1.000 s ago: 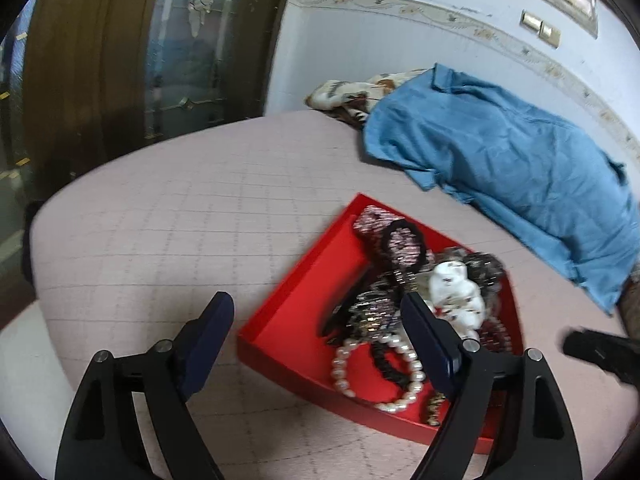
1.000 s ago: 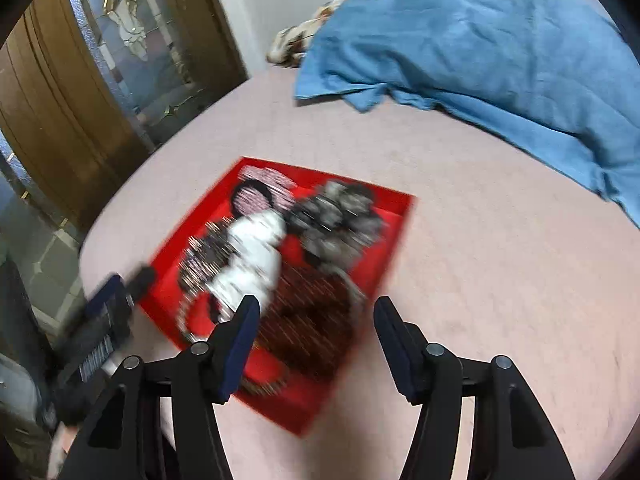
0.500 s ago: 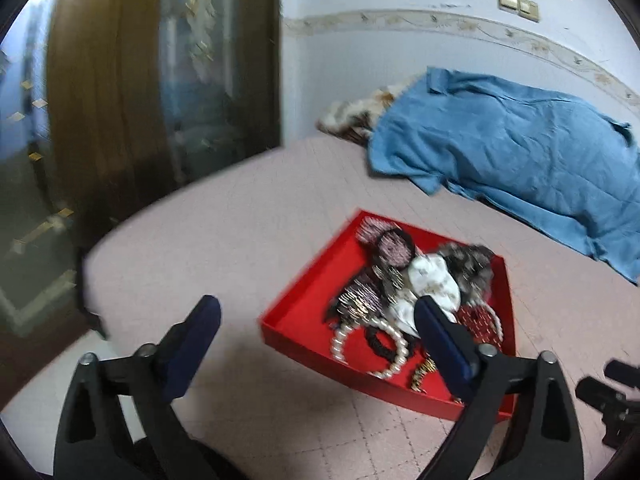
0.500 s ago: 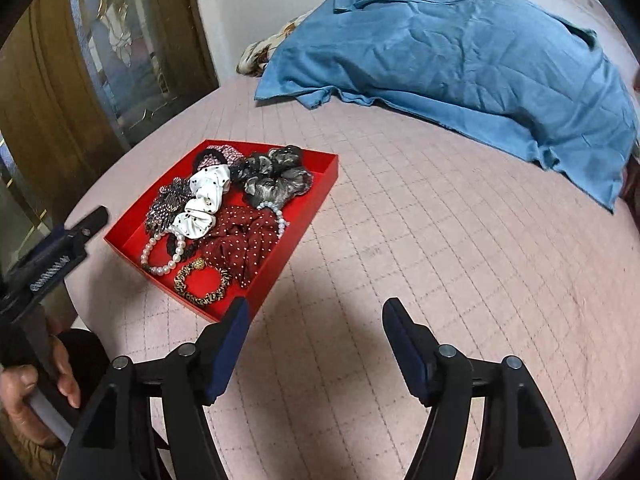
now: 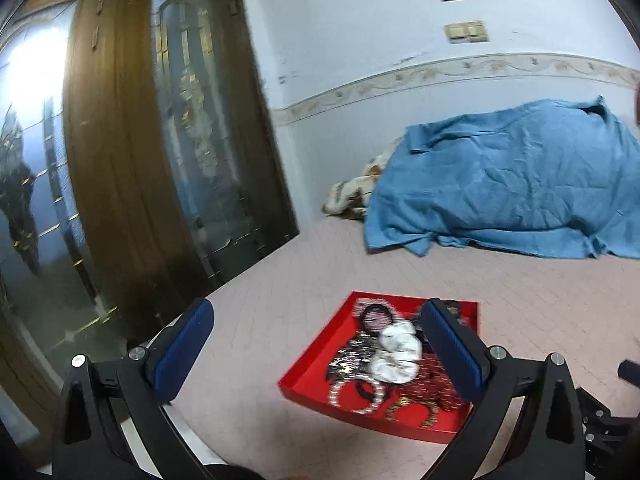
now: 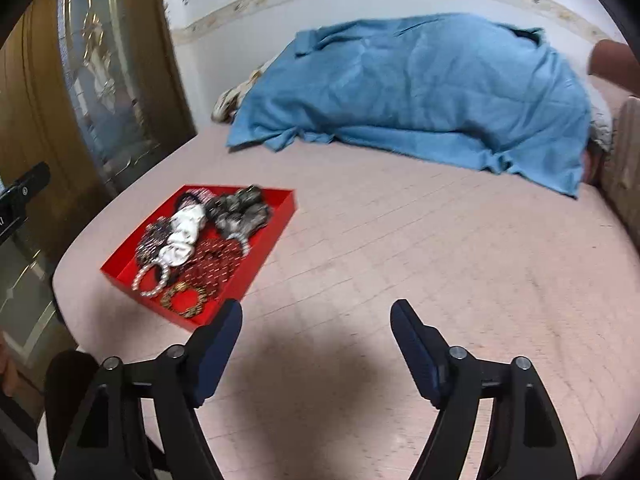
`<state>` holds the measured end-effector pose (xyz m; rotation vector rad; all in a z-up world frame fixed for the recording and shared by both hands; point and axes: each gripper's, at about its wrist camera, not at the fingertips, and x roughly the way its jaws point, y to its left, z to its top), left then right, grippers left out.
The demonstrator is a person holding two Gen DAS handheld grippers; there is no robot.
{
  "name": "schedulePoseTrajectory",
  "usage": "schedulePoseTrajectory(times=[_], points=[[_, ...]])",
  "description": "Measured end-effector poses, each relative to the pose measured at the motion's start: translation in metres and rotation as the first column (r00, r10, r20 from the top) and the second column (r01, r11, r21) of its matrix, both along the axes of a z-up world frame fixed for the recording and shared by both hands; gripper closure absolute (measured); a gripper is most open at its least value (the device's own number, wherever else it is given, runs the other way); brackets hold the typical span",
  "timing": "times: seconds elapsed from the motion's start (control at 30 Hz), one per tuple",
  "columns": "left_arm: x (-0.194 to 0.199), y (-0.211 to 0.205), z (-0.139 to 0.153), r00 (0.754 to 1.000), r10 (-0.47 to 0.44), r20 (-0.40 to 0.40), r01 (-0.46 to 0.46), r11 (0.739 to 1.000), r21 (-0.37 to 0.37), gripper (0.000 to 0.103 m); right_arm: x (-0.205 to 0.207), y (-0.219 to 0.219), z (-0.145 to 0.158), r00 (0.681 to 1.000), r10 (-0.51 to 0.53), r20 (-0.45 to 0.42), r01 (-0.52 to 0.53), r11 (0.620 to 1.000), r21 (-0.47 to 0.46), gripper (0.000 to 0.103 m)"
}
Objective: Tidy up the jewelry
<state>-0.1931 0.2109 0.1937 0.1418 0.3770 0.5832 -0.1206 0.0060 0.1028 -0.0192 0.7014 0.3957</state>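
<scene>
Both the left gripper (image 5: 316, 322) and right gripper (image 6: 316, 326) hung spread and empty above the bed (image 6: 400, 248), near the red tray (image 6: 280, 224) of jewelry (image 6: 188, 236).

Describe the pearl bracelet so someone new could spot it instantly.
Find the red tray near the bed's corner by the door, well short of the blue cloth. The pearl bracelet lies at the tray's near end, beside the gold bangle. It is the only ring of round white beads there; the rest looks like fabric or dark pieces.
</scene>
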Motion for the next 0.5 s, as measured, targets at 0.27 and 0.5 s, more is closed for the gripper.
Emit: schedulePoseTrajectory(times=[0.27, 0.5], points=[[0.015, -0.034, -0.025, 0.984, -0.127, -0.124, 0.121, 0.991, -0.051, 0.000, -0.006, -0.023, -0.006, 0.999, -0.045, 0.026, 0.046, 0.998, -0.034, 0.016], [0.025, -0.030, -0.052, 0.949, -0.220, -0.224, 0.170, 0.961, -0.220, 0.000, -0.004, -0.032, -0.017, 0.997, -0.073, -0.012, 0.073, 0.997, -0.036, 0.015]])
